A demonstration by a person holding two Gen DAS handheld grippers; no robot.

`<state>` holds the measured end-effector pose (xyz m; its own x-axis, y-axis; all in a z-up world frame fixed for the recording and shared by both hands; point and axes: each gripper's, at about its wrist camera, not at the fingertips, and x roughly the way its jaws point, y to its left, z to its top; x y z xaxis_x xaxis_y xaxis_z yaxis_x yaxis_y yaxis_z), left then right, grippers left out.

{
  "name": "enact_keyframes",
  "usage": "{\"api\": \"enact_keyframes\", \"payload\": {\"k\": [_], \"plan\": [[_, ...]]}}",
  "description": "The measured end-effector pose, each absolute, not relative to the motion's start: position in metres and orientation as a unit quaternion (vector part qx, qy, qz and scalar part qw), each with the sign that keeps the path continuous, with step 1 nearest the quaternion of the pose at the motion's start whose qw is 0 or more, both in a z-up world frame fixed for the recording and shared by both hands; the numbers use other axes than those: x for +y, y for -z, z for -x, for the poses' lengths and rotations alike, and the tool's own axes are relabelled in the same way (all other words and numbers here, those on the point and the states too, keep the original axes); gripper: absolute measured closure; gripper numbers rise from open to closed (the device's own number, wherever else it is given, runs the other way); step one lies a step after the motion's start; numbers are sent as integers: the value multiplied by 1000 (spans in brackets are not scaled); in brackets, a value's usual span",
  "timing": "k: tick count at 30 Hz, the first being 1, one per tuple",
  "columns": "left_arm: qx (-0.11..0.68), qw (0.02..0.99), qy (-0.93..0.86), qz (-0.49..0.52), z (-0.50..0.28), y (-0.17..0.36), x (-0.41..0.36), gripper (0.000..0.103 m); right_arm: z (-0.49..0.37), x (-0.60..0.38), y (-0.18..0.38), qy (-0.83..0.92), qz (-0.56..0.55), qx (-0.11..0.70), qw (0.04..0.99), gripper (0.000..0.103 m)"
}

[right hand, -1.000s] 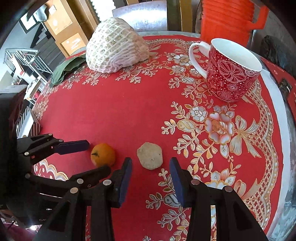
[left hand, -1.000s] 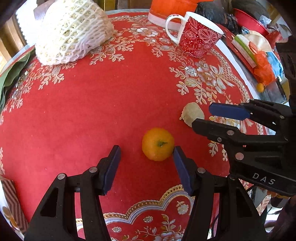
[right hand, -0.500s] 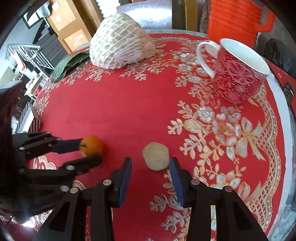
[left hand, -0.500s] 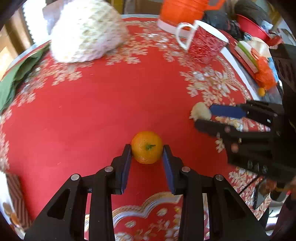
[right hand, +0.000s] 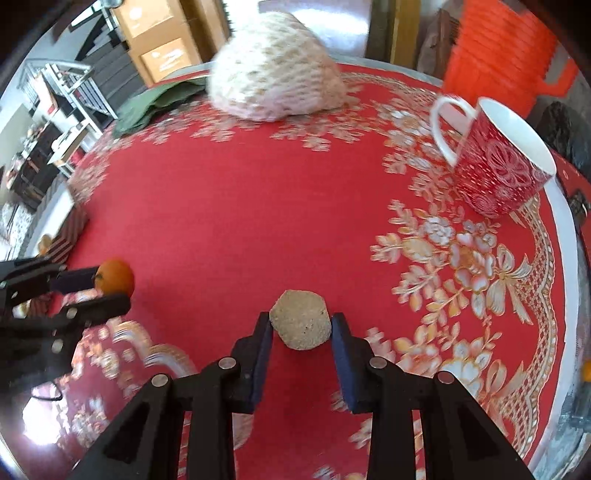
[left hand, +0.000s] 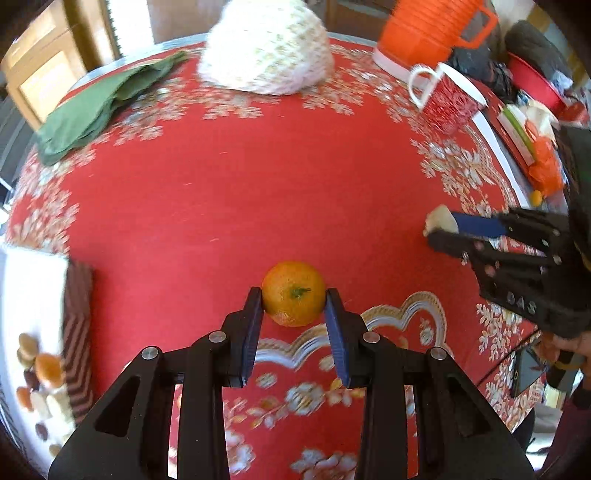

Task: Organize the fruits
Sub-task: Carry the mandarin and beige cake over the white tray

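Note:
My left gripper (left hand: 293, 301) is shut on a small orange tangerine (left hand: 293, 291) and holds it above the red floral tablecloth (left hand: 240, 192). My right gripper (right hand: 301, 326) is shut on a round beige fruit (right hand: 301, 319), also off the cloth. In the left wrist view the right gripper (left hand: 441, 230) shows at the right edge with the beige fruit (left hand: 439, 219) at its tips. In the right wrist view the left gripper (right hand: 110, 286) shows at the left with the tangerine (right hand: 116, 275).
A big fruit in white foam netting (left hand: 266, 48) lies at the far side, green leaves (left hand: 92, 107) to its left. A red floral mug (right hand: 498, 162) stands at the right, an orange jug (left hand: 432, 29) behind it. A striped box with dried fruit (left hand: 48, 354) sits at the left edge.
Both grippers have closed on their fruits, the left on the tangerine and the right on the beige fruit, and have lifted and drawn back from the table's middle.

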<state>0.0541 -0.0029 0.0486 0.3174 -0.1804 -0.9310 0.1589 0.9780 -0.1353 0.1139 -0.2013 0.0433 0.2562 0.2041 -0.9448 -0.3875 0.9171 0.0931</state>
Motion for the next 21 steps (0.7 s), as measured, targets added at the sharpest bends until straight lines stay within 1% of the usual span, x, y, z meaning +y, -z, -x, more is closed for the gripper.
{"api": "enact_keyframes", "payload": {"k": [9, 21], "plan": [[558, 827, 50, 45, -26, -77, 58, 70, -86, -132, -66, -256, 82, 570, 776, 72], [546, 832, -19, 91, 19, -94, 133, 70, -62, -28, -92, -340, 143, 548, 751, 72]]}}
